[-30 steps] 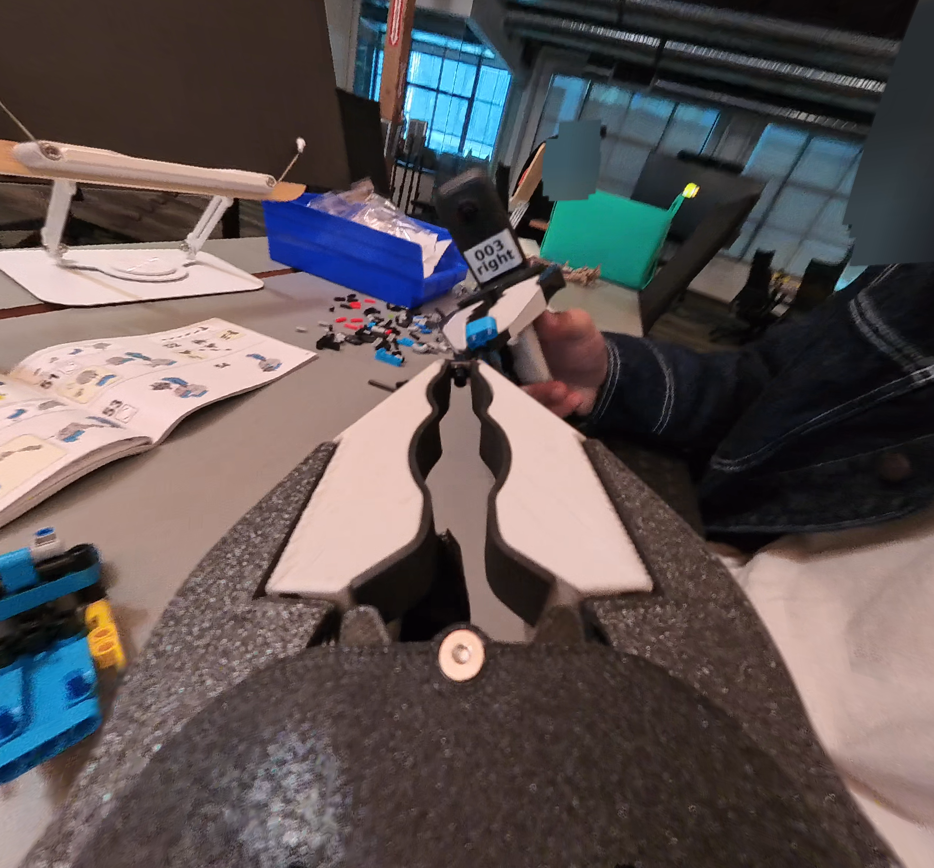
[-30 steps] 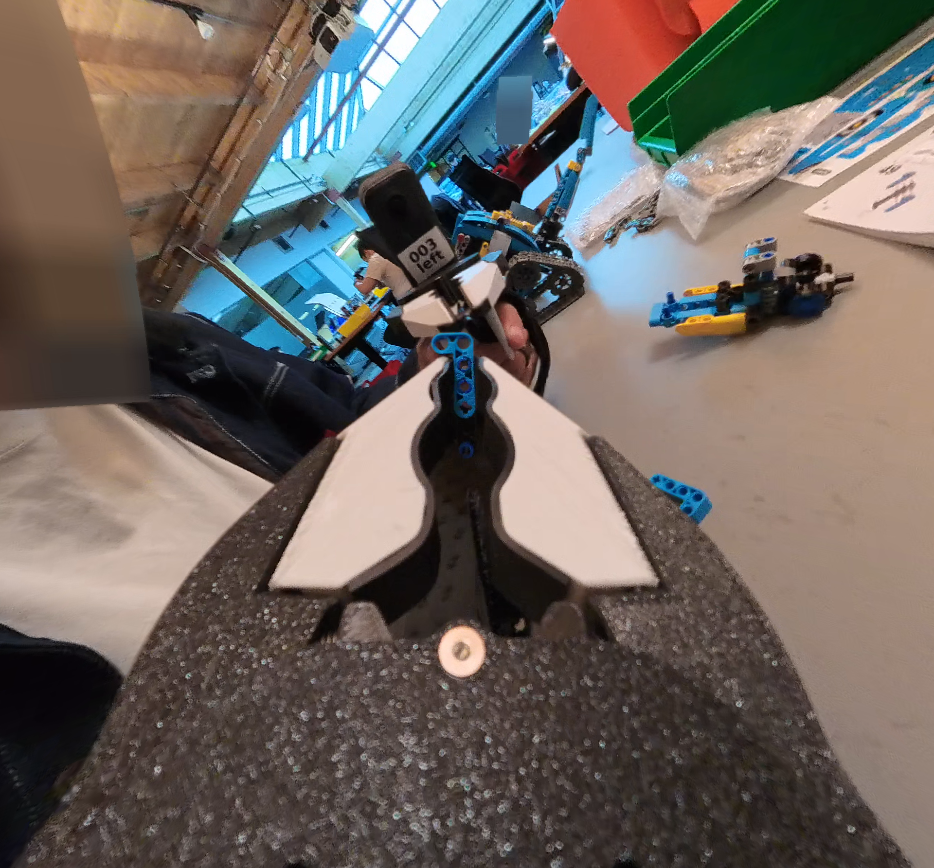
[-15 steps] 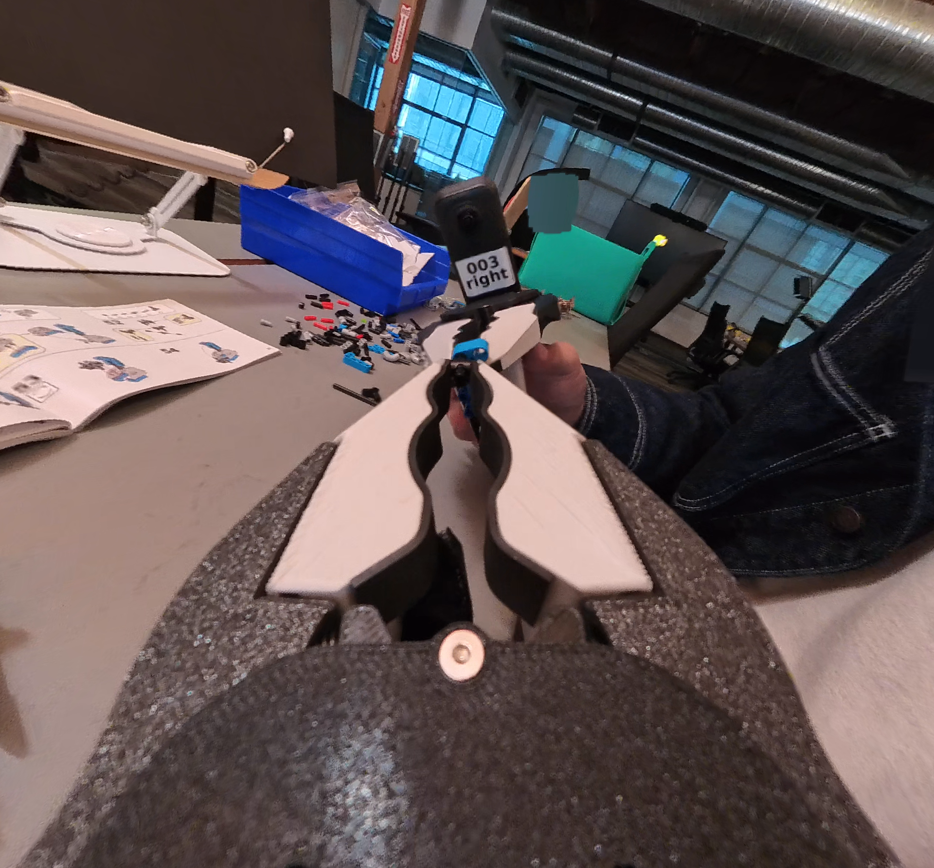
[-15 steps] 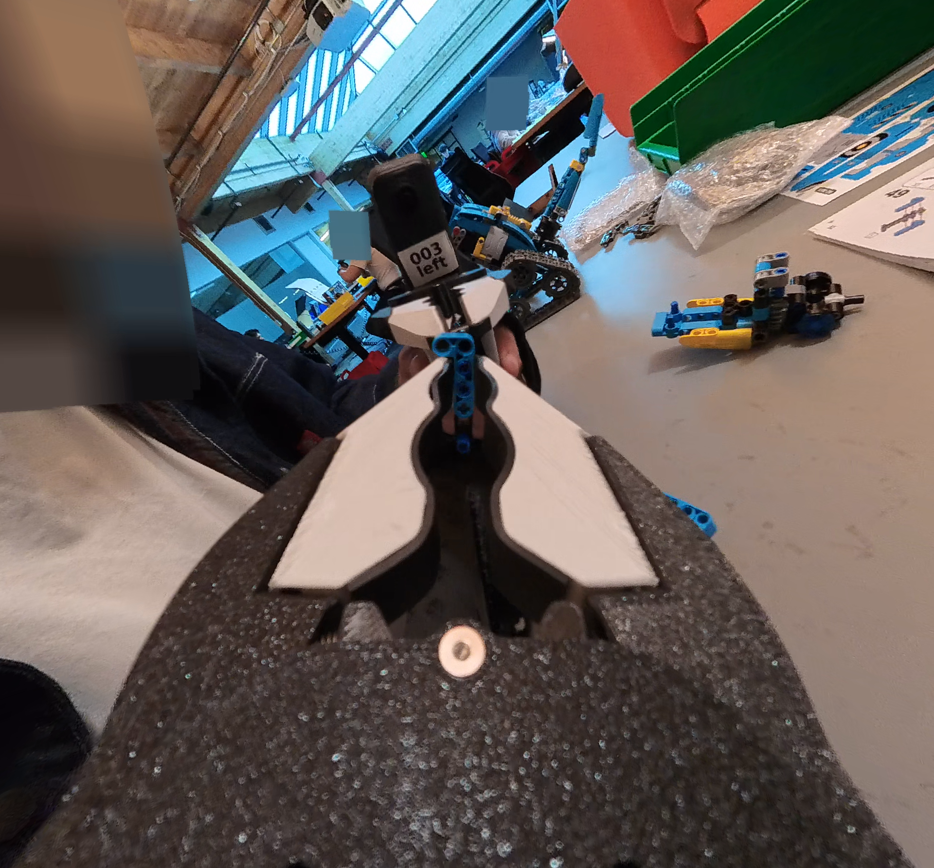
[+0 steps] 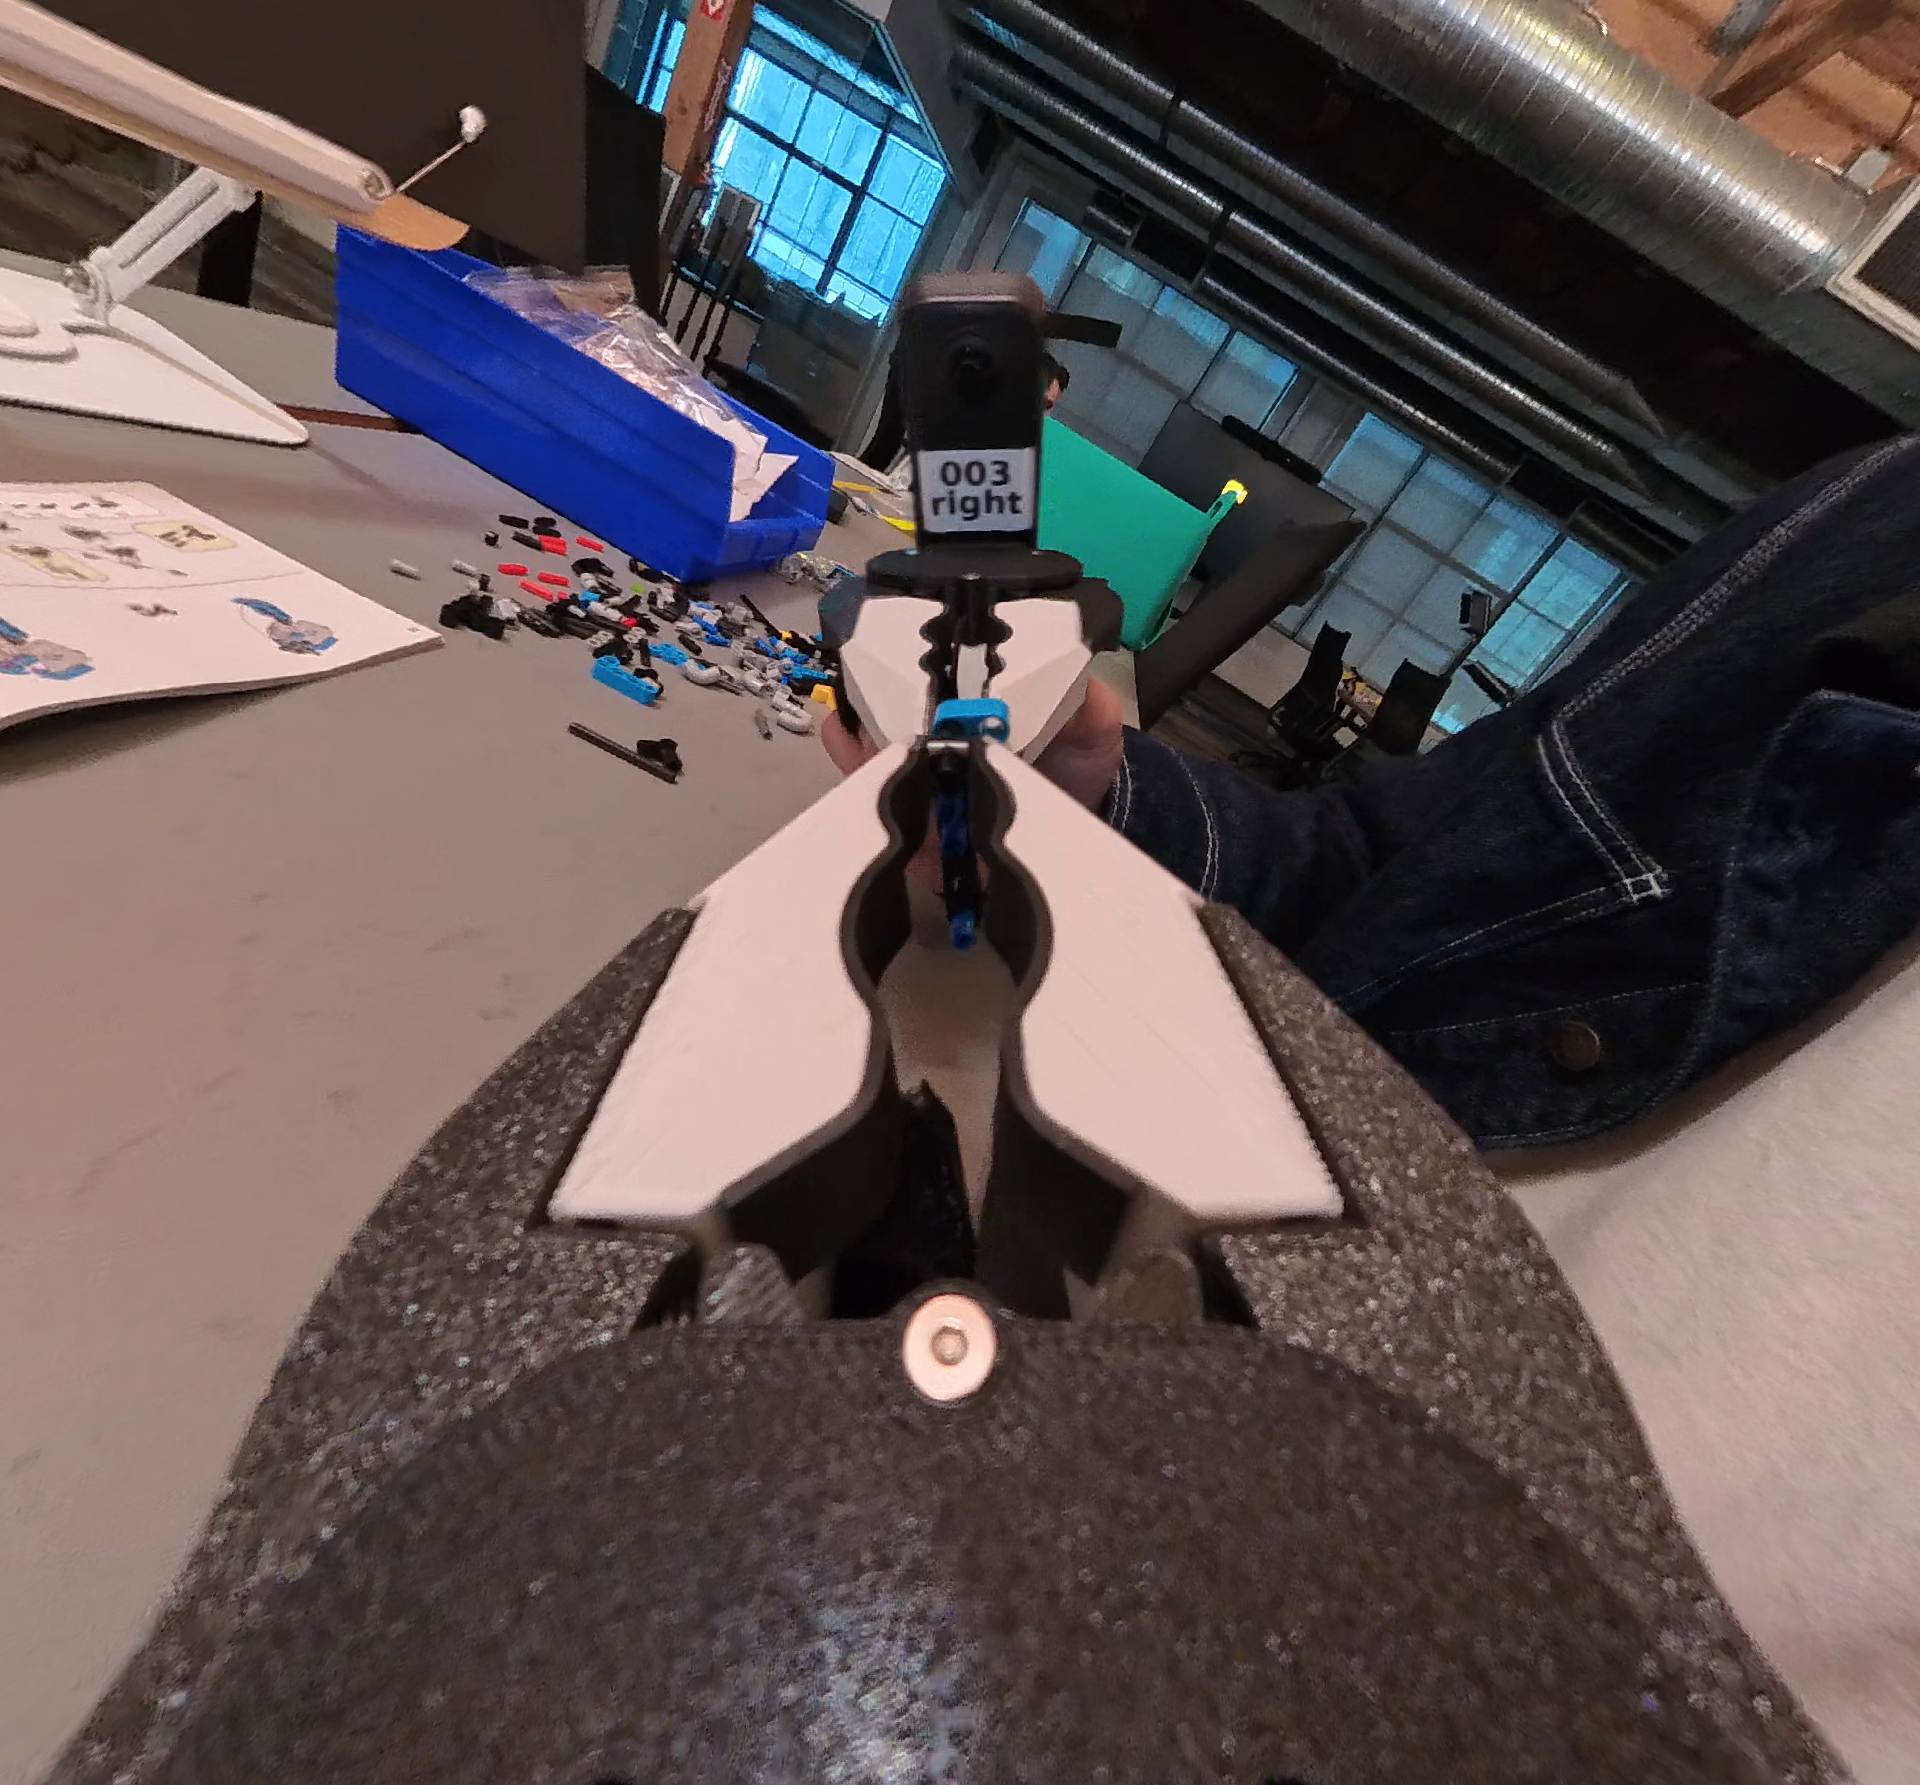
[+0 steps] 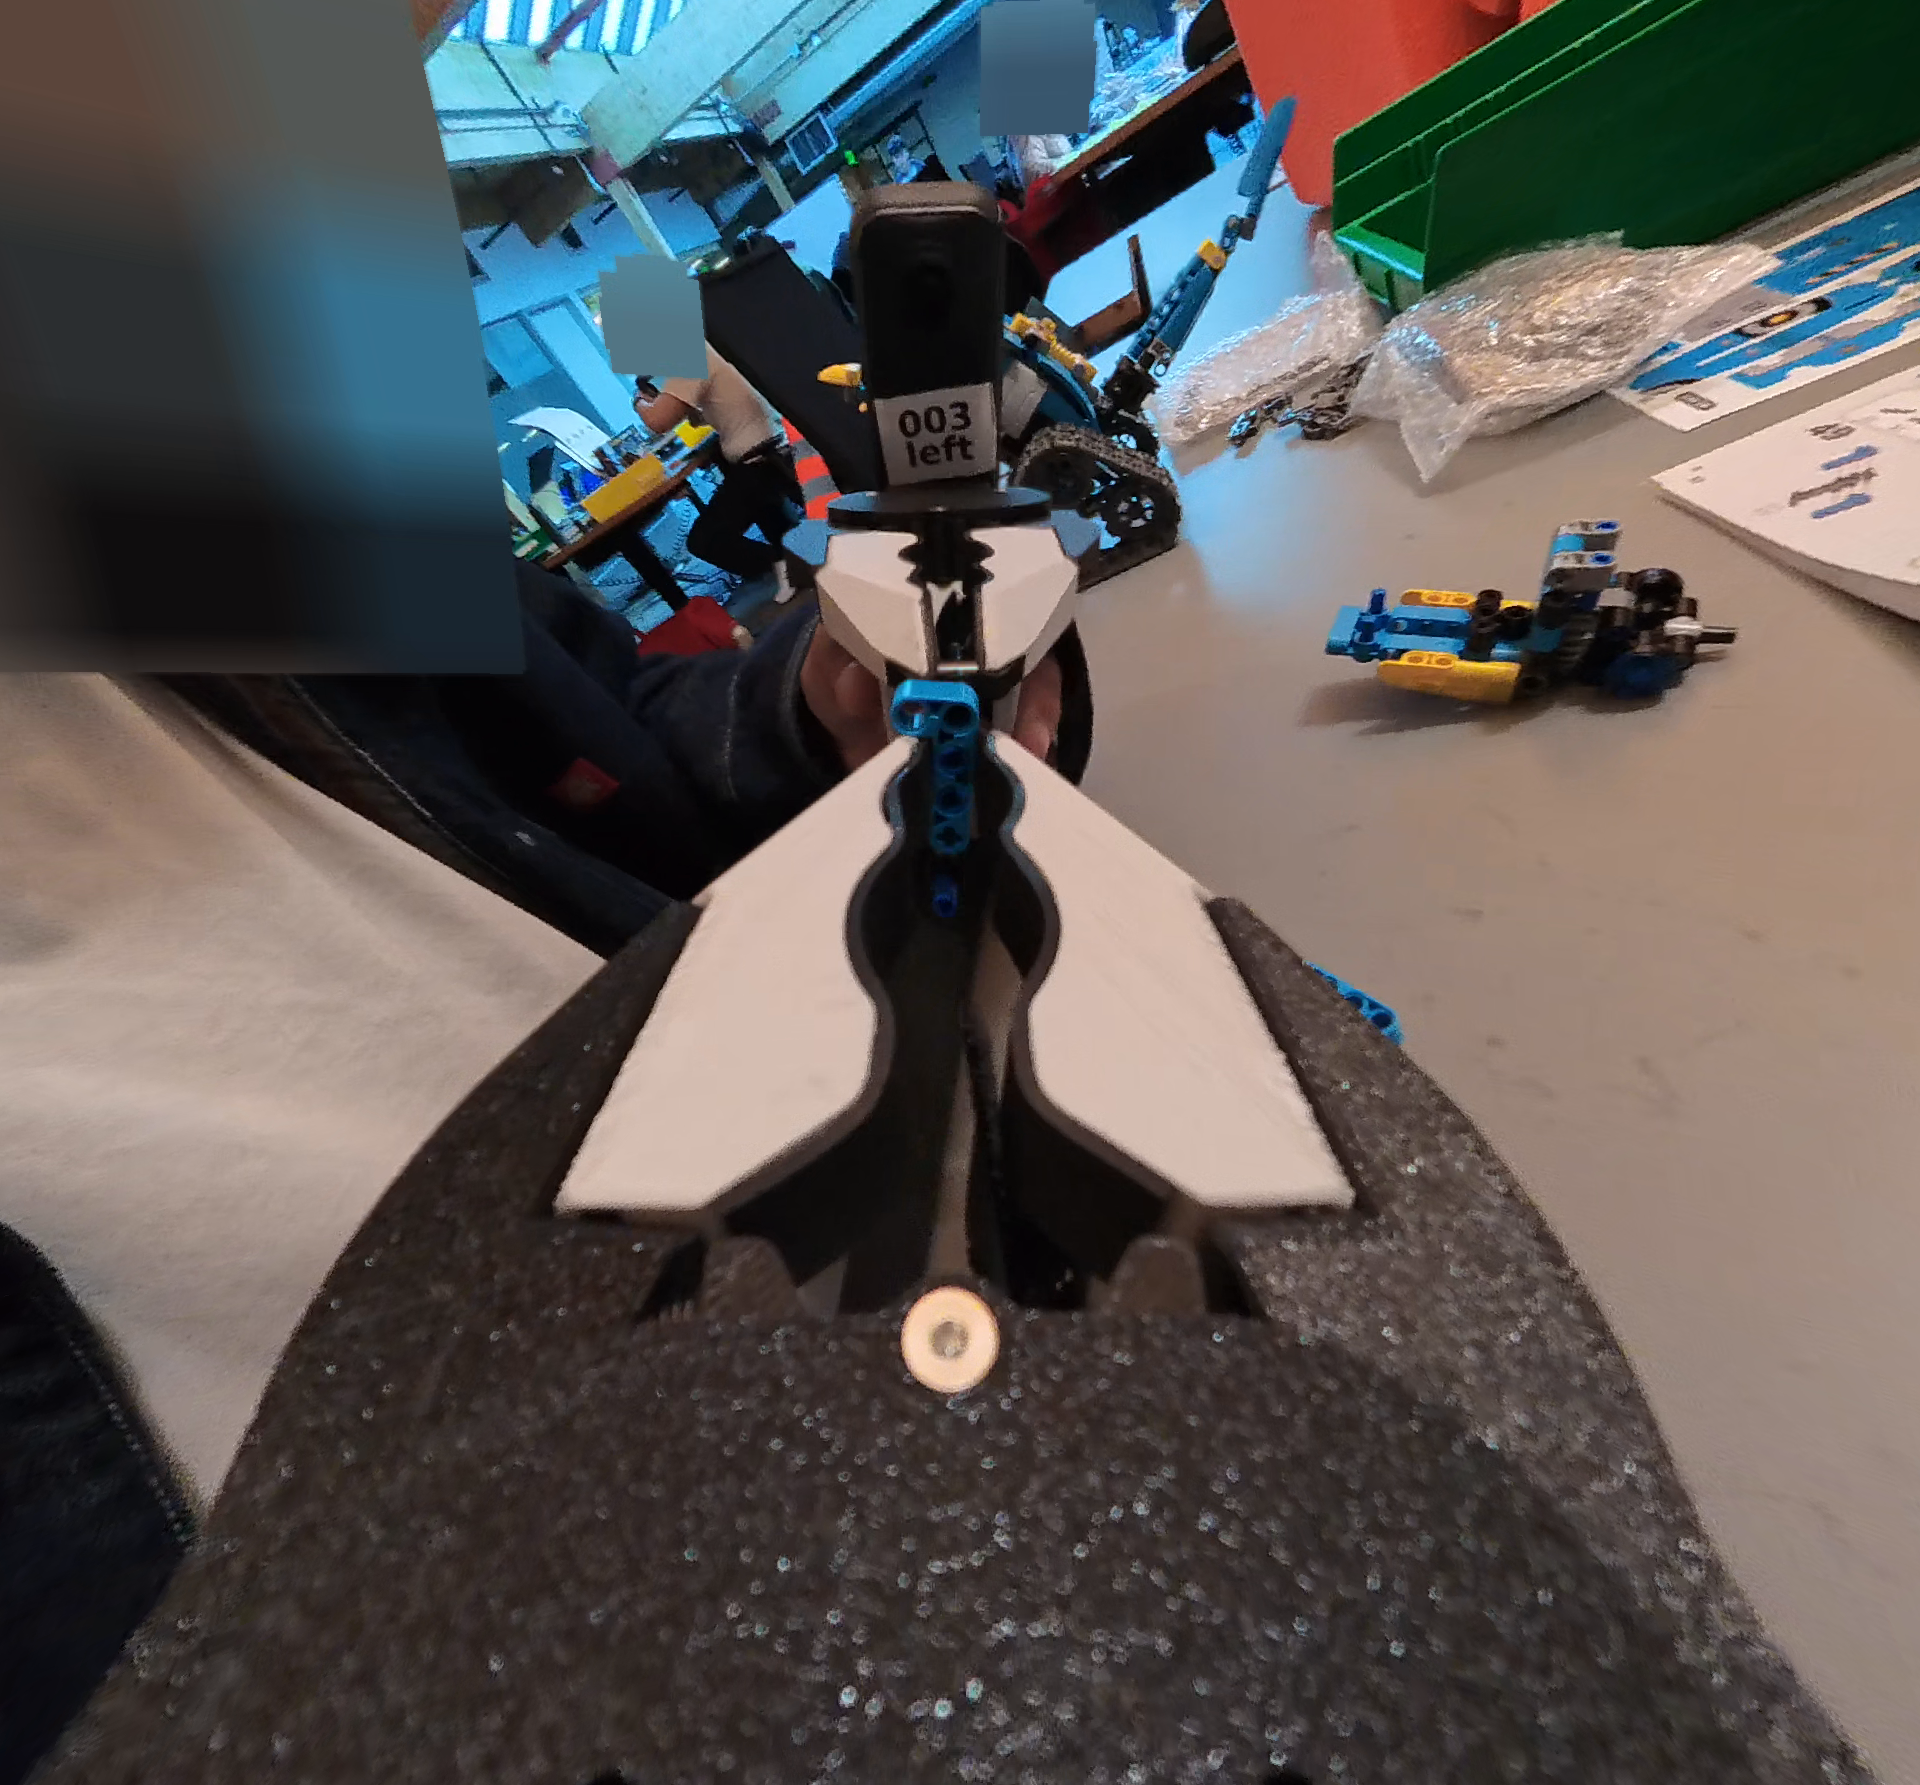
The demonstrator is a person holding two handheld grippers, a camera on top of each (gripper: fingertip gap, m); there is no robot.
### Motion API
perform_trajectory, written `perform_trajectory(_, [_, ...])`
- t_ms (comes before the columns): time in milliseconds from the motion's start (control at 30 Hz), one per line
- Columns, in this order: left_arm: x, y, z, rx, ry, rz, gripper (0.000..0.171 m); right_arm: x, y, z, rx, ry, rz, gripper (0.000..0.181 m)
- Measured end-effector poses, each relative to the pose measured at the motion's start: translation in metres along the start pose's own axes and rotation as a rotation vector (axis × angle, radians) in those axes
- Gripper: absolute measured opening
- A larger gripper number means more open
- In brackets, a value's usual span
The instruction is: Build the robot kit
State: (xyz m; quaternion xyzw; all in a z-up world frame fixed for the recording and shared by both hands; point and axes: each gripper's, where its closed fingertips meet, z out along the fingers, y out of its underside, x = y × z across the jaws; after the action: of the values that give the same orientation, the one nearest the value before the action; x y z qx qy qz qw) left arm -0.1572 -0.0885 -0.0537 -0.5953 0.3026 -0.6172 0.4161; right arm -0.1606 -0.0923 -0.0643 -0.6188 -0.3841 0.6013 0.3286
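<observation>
My right gripper (image 6: 940,748) is shut on a blue beam with holes (image 6: 943,800). The beam has a short bent top end, and a blue pin sits in its lower end. It also shows in the left wrist view (image 5: 968,719), hanging behind my fingertips. My left gripper (image 5: 951,748) is shut on a small grey pin (image 5: 943,746) and points straight at the right gripper (image 5: 966,665). The two meet tip to tip above the grey table (image 5: 312,904), with the pin at the beam's top end. The left gripper also shows in the right wrist view (image 6: 951,660). A hand in a denim sleeve holds each.
In the left wrist view there is a blue bin (image 5: 582,426), a pile of loose small parts (image 5: 644,623), a black axle (image 5: 623,748) and an open booklet (image 5: 156,592). In the right wrist view there is a part-built blue and yellow model (image 6: 1507,634), plastic bags (image 6: 1538,343), a green bin (image 6: 1662,125) and a loose blue beam (image 6: 1361,1008). My two grippers' fingertips are within a few centimetres of each other.
The two grippers have drawn closer and now face each other squarely, tip to tip. The left view has tilted up, and the blue model at its lower left has left the frame.
</observation>
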Motion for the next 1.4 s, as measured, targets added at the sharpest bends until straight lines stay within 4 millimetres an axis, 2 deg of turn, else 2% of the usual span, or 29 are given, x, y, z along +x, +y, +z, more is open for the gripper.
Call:
perform_trajectory(100, [0.0,-0.002,0.0,0.01,0.007,-0.015,0.007,0.0,-0.003,0.0,0.022,0.011,-0.011,0.006])
perform_trajectory(300, [-0.005,0.005,0.001,-0.024,0.003,-0.068,0.006,0.008,0.003,-0.001,-0.045,0.163,-0.214,0.007])
perform_trajectory(433, [-0.007,0.009,0.002,-0.052,0.026,-0.134,0.006,0.009,0.009,-0.001,-0.074,0.123,-0.151,0.007])
perform_trajectory(500, [-0.003,0.01,0.004,-0.064,0.027,-0.093,0.006,0.004,0.011,-0.003,-0.081,0.045,-0.056,0.006])
perform_trajectory(567, [-0.009,0.019,0.004,-0.126,-0.033,-0.022,0.006,0.009,0.02,-0.003,-0.119,0.023,0.035,0.007])
perform_trajectory(700, [-0.019,0.031,0.005,-0.228,-0.128,0.144,0.006,0.021,0.032,-0.006,-0.191,0.112,-0.018,0.007])
perform_trajectory(900, [-0.008,0.028,0.004,-0.204,-0.044,0.115,0.006,0.009,0.03,-0.003,-0.167,0.018,0.03,0.006])
perform_trajectory(1200, [-0.014,0.03,0.004,-0.212,-0.069,0.102,0.007,0.024,0.027,-0.008,-0.155,0.135,-0.047,0.011])
perform_trajectory(1300, [-0.014,0.031,0.005,-0.219,-0.071,0.108,0.007,0.023,0.026,-0.009,-0.146,0.105,0.01,0.008])
perform_trajectory(1400, [-0.014,0.032,0.006,-0.225,-0.072,0.112,0.007,0.023,0.029,-0.006,-0.157,0.113,-0.004,0.009])
